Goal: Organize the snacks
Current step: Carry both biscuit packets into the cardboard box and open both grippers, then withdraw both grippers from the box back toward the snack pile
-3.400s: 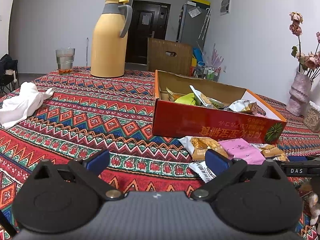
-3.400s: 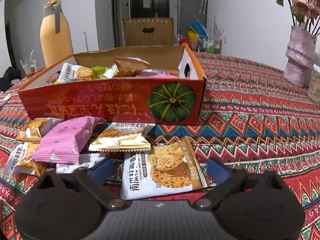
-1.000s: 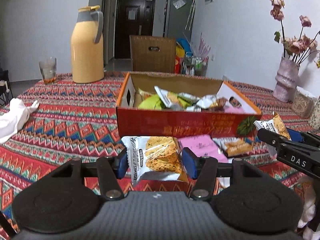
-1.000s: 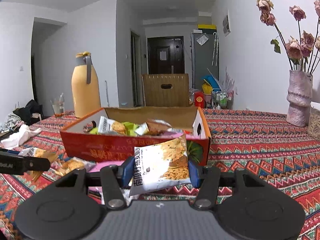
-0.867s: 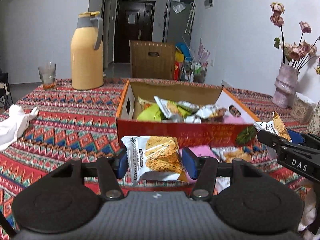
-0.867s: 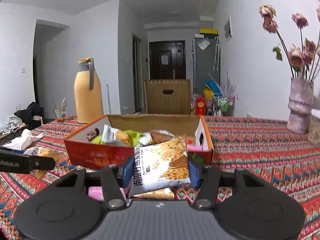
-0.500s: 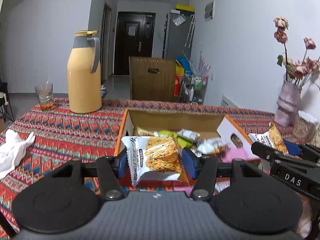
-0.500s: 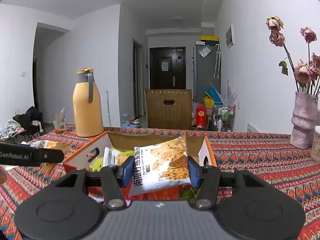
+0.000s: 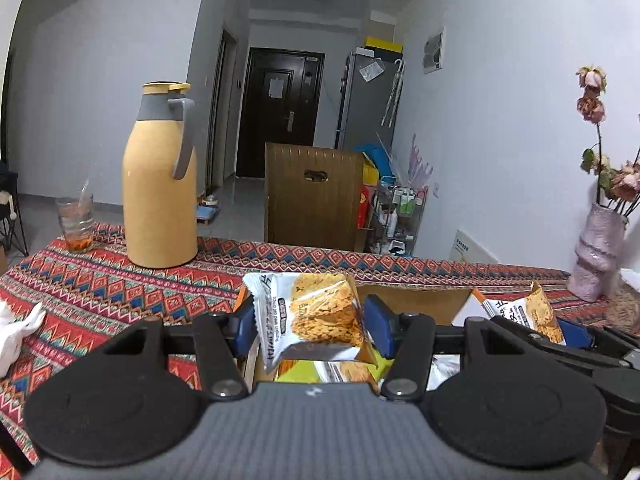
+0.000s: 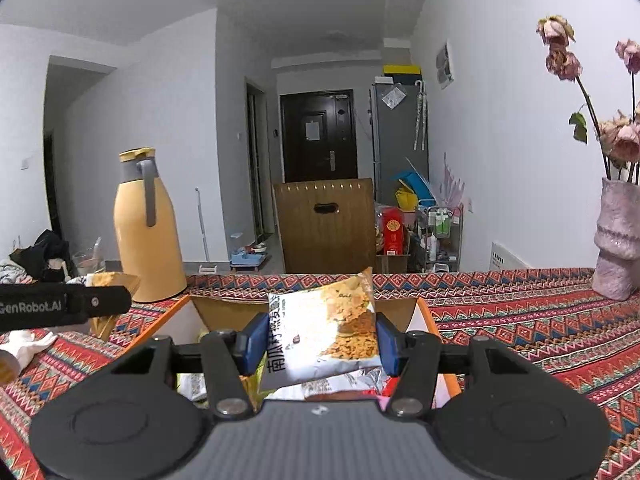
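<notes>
My left gripper (image 9: 310, 322) is shut on a white cracker packet (image 9: 312, 316) and holds it above the open cardboard snack box (image 9: 416, 300). Other packets (image 9: 348, 372) lie in the box below it. My right gripper (image 10: 320, 338) is shut on a second white cracker packet (image 10: 326, 332), also held over the box (image 10: 424, 312). The right gripper with its packet shows at the right of the left wrist view (image 9: 528, 312). The left gripper shows at the left of the right wrist view (image 10: 64, 306).
A yellow thermos jug (image 9: 160, 184) and a glass (image 9: 76, 222) stand at the far left of the patterned tablecloth (image 9: 100, 284). A white cloth (image 9: 16, 328) lies at the left edge. A pink vase of dried roses (image 10: 616, 240) stands far right. A wooden chair back (image 10: 326, 224) is behind the table.
Both grippers closed on cracker packets on the table, lifted them, and have risen and moved forward over the box, which now sits low in both views.
</notes>
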Demonstrator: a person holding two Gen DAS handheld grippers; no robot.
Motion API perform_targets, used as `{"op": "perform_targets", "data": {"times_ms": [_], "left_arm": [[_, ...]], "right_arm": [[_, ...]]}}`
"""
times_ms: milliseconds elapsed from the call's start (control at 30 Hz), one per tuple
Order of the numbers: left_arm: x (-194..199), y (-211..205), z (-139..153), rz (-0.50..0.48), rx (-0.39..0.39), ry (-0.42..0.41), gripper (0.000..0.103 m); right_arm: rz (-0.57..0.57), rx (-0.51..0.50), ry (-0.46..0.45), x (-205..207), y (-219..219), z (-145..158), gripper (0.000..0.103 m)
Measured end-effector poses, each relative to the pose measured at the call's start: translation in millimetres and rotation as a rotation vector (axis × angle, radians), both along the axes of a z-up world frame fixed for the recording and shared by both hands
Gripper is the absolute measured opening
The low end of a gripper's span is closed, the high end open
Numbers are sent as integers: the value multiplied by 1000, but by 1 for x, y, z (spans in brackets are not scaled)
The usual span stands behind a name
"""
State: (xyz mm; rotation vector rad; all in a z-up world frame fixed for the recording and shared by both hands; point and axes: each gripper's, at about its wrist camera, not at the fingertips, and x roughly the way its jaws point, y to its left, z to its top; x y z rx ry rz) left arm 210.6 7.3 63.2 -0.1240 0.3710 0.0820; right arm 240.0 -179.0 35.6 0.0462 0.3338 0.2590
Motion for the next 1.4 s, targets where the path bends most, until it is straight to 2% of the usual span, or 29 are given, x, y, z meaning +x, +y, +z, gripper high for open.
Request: {"op": "perform_targets", "data": {"times_ms": [267,500,533,600,700,767,833,1167,1400], "left_arm": [[24,2,-34,18,15,22,57],[26,7,-44,15,13,29,60],[25,8,-44,13,11,25,62],[22,9,-43,13,5,12,85],[16,11,-40,38,8,-25,103],[14,13,-38,45,0,-37,103],[13,14,-37,51,-8,-39,103],[13,16,-36,55,-15,-31,103],[-2,11,-18,48,-15,-59,103]], "right_arm": [[-25,25,15,27,0,-24,54],[-25,2,81,42,9,-46,54],[-23,0,85,43,10,-48,55],[-24,-2,90,43,10,-50,60],[-26,7,100,44,8,-51,69],[-28,19,110,44,5,-51,94],[-34,30,112,43,3,-51,103],[-28,50,105,38,1,-47,103],[-32,47,99,33,0,-41,103]]}}
